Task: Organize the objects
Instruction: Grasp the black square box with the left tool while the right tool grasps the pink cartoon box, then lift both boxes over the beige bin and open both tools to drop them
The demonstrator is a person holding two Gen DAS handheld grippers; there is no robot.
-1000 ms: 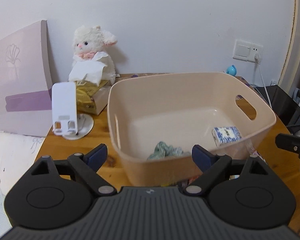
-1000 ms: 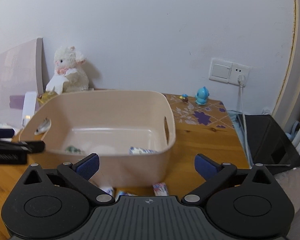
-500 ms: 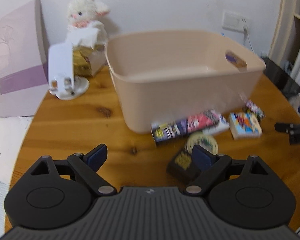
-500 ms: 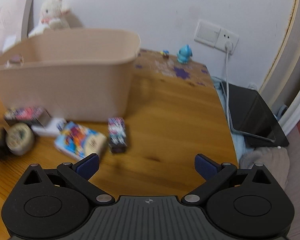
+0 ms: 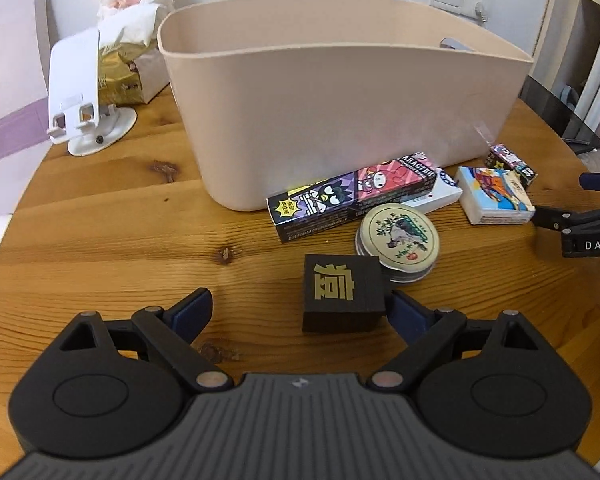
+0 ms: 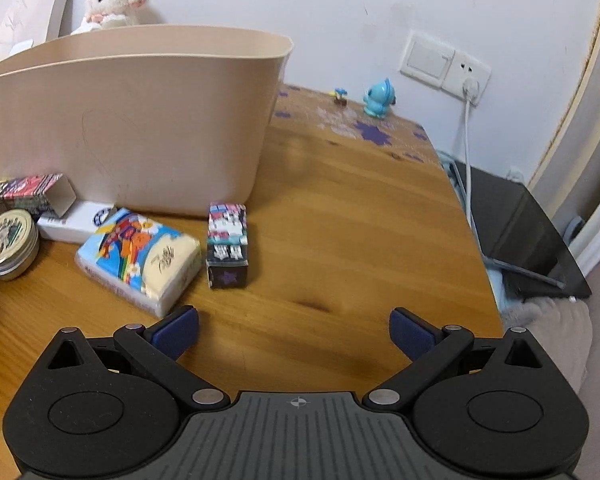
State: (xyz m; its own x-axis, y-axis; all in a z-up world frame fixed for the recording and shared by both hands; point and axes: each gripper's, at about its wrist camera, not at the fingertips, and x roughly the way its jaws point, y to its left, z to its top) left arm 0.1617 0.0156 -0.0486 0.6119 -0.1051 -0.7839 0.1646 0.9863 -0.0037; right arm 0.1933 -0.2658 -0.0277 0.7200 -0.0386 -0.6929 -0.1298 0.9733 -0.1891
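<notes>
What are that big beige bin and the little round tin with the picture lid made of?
The bin looks like matte moulded plastic: smooth, thin curved walls, rolled rim. The round tin seems to be metal with a printed lid; in the right wrist view its side shows a dull silvery sheen, though this is not certain.

Both grippers are lower than a second ago, down from above the beige bin point(image 5: 340, 112) to table level, so its inside is now hidden. The left gripper point(image 5: 300, 312), spread wide, now sits just before the black cube point(image 5: 342, 292). The right gripper point(image 6: 294, 330), also spread, is nearer the tissue pack point(image 6: 140, 260).
</notes>
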